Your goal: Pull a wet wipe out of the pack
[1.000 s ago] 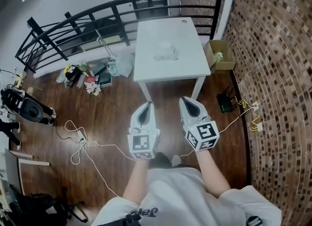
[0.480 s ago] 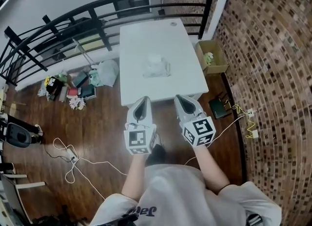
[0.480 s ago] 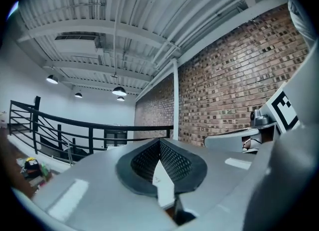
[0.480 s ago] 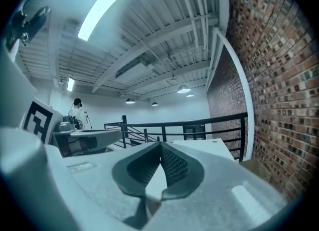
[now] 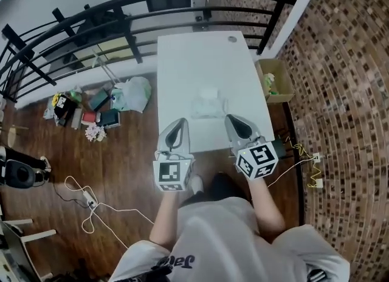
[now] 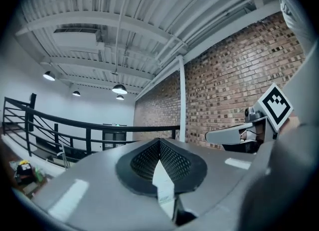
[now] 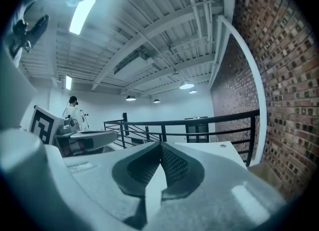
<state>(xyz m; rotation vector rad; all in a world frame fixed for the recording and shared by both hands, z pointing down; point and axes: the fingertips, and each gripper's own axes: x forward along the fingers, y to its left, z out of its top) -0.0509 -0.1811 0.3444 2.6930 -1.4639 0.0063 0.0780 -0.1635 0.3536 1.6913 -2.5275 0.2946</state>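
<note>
The wet wipe pack, pale and crinkly, lies in the middle of the white table in the head view. My left gripper hovers over the table's near edge, just left of and short of the pack, its jaws shut and empty. On the other side of the pack my right gripper is also shut with nothing held. The left gripper view shows my left gripper closed, with the right gripper beside it. In the right gripper view my right gripper is closed; the pack is hidden there.
A black railing runs behind the table. A brick wall stands at the right, with a cardboard box at its foot. Bags and clutter lie on the wooden floor to the left, cables nearer me.
Both grippers have come forward together, from above the wooden floor short of the table to over its near edge. The pack now lies just ahead of them. Jaws stayed shut.
</note>
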